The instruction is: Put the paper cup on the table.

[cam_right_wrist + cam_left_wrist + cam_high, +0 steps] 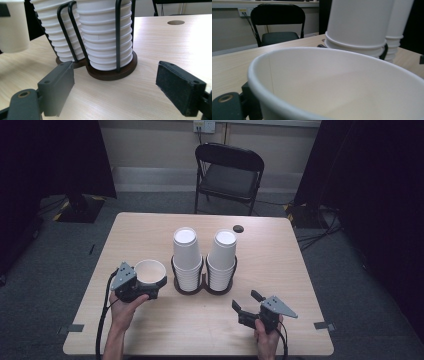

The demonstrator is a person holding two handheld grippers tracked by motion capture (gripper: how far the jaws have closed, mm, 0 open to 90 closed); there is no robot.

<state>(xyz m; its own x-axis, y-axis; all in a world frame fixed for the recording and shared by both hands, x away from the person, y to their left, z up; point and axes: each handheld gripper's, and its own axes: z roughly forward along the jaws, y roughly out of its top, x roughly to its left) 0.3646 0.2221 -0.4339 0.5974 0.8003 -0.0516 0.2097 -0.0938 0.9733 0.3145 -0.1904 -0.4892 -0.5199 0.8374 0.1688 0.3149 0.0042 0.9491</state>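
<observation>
My left gripper is shut on a white paper cup, held upright with its mouth up, just left of the cup holder. In the left gripper view the cup's rim sits very close, and one jaw shows at the lower left. Two tall stacks of upside-down white cups stand in a black wire holder on brown bases at mid table. My right gripper is open near the front right, pointing at the holder, nothing between its pads. The right stack stands straight ahead of it.
The light wooden table has a dark round hole near its far edge. A black folding chair stands behind the table. Dark curtains hang at both sides, and cables lie on the grey floor at the right.
</observation>
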